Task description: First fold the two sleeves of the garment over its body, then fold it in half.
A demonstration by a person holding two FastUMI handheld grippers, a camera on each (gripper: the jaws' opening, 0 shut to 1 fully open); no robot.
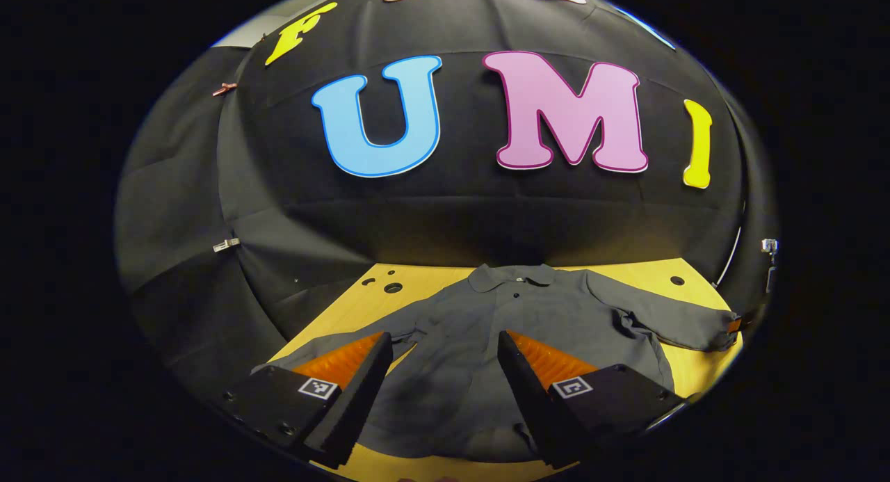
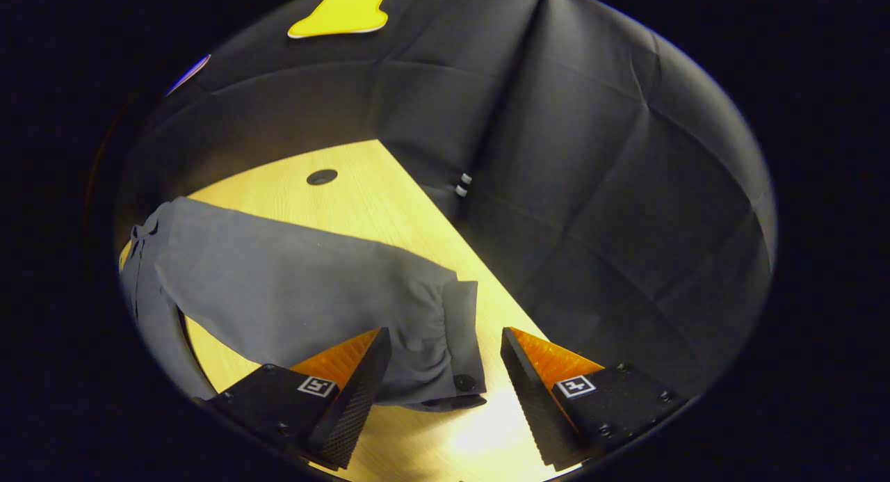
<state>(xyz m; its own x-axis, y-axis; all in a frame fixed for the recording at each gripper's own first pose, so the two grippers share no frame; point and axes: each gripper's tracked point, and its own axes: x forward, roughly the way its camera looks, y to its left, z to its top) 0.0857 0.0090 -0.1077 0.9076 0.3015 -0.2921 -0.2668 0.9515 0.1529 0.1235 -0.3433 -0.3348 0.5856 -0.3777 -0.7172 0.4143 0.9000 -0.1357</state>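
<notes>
My right gripper (image 2: 443, 343) hangs spread over the sleeve cuff (image 2: 455, 336), which lies between its jaws. To do this well I'd pinch the cuff edge near its button (image 2: 464, 382), lift low, and carry it toward the collar (image 1: 514, 277). My left gripper (image 1: 443, 346) is spread too, hovering above the garment (image 1: 487, 343), laid flat on the table (image 2: 361, 183), collar farthest off.

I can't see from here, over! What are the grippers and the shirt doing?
Left gripper open above shirt. Right gripper open, cuff between fingers. Sleeves unfolded. Nothing in the way.
</notes>
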